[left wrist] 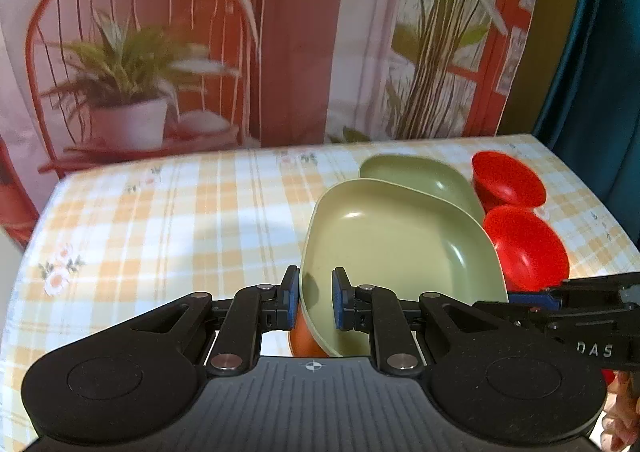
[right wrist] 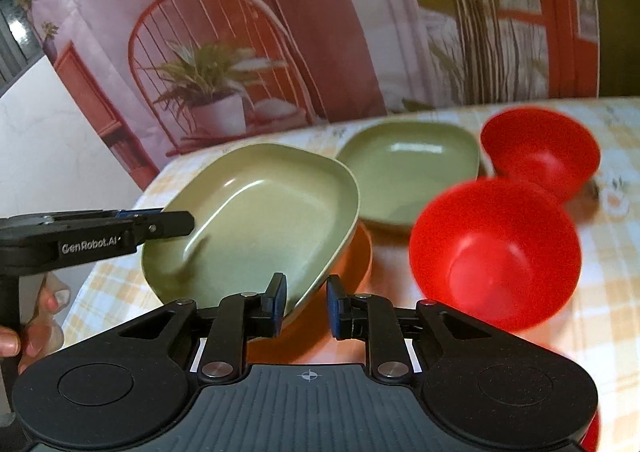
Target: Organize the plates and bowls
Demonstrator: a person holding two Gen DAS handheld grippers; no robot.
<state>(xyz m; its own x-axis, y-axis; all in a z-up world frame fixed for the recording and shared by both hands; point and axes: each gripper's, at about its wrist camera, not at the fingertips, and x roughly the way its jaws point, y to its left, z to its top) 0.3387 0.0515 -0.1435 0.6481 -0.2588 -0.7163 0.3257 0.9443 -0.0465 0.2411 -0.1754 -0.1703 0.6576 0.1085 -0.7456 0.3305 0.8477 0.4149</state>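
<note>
Plates and bowls sit on your counter [left wrist: 160,220], which wears a yellow-and-white checked cloth with small flower prints. Behind it hangs a printed backdrop [left wrist: 160,52] of a red chair and potted plants, with a teal curtain [left wrist: 600,72] at its right edge.

Take the near green plate [left wrist: 400,244] as your landmark. You hold it lifted and tilted, its near edge raised toward you, and an orange dish [right wrist: 356,256] shows just under that edge. Its long axis runs from your claws away toward the backdrop. Beyond it a second green plate [left wrist: 420,176] lies flat on the cloth, empty. To the right of the landmark are two red bowls [right wrist: 496,252], one nearer and one farther [right wrist: 544,156]; both are empty, and the nearer one is blurred.

Your left claw [left wrist: 316,304] is clenched on the landmark plate's near left rim, one pad inside and one outside. Your right claw [right wrist: 306,304] straddles the plate's near right rim; its pads stand slightly apart from the rim, and you cannot tell from these views whether they press it. A hand [right wrist: 36,328] shows at the left claw's handle.
</note>
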